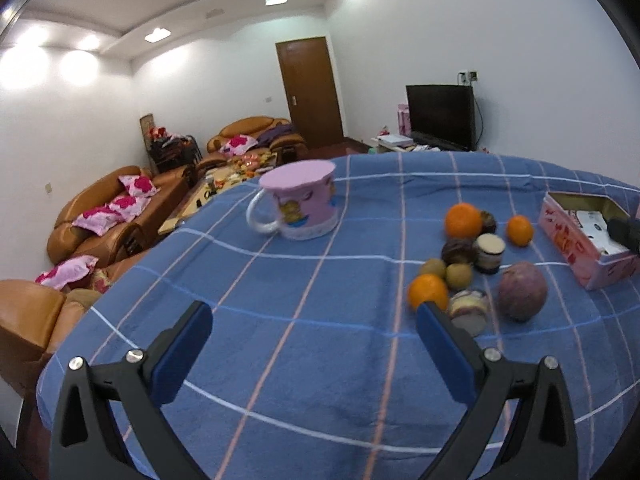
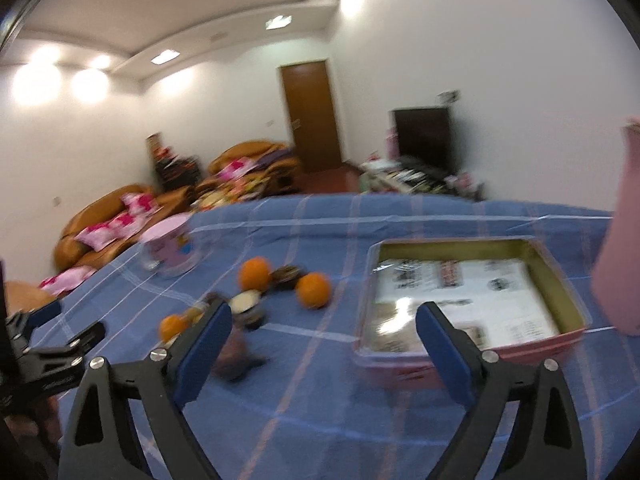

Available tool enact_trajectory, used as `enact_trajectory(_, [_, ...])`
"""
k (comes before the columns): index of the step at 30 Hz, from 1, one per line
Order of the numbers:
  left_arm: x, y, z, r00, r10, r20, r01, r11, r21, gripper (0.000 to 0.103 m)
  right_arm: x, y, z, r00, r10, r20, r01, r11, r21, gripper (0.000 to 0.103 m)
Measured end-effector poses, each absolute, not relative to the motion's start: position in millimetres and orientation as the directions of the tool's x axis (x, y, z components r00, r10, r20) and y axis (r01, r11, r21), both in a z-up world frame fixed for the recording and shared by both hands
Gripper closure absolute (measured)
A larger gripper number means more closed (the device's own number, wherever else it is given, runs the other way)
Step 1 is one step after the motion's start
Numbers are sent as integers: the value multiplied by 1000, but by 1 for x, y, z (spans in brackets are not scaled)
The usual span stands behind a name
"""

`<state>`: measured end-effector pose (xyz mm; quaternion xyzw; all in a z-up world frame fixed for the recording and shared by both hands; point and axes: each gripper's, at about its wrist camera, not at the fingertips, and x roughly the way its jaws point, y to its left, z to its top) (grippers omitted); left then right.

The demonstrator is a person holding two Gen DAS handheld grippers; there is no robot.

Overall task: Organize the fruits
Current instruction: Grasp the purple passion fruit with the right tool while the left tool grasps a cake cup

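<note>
A cluster of fruit lies on the blue checked cloth: three oranges, two kiwis, dark mangosteens, a small jar and a big purple fruit. My left gripper is open and empty, just left of the cluster. My right gripper is open and empty, between the fruit and the open pink box. The right view is blurred.
A pink mug stands upside down at the far left of the table; it also shows in the right wrist view. The pink box sits at the right. Its pink lid stands at the far right edge. Sofas lie beyond the table.
</note>
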<state>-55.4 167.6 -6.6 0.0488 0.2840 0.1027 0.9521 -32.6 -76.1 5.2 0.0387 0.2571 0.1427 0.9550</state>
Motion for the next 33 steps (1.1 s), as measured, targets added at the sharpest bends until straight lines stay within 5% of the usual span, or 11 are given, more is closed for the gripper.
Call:
enact_trajectory(10, [-46, 169, -13, 790, 158, -593, -100, 986, 130, 1, 9, -8, -27, 656, 379, -653, -360, 917, 171, 22])
enact_trajectory(15, [-40, 160, -11, 772, 27, -634, 4, 999, 47, 6, 37, -5, -54, 544, 397, -739, -332, 911, 245, 31])
enact_trajectory(19, [-34, 138, -16, 753, -33, -657, 65, 998, 24, 12, 30, -3, -46, 552, 421, -720, -382, 895, 230, 54])
enact_trajectory(33, [13, 76, -50, 637, -83, -767, 157, 987, 24, 52, -1, -88, -7, 690, 398, -605, -309, 917, 251, 55])
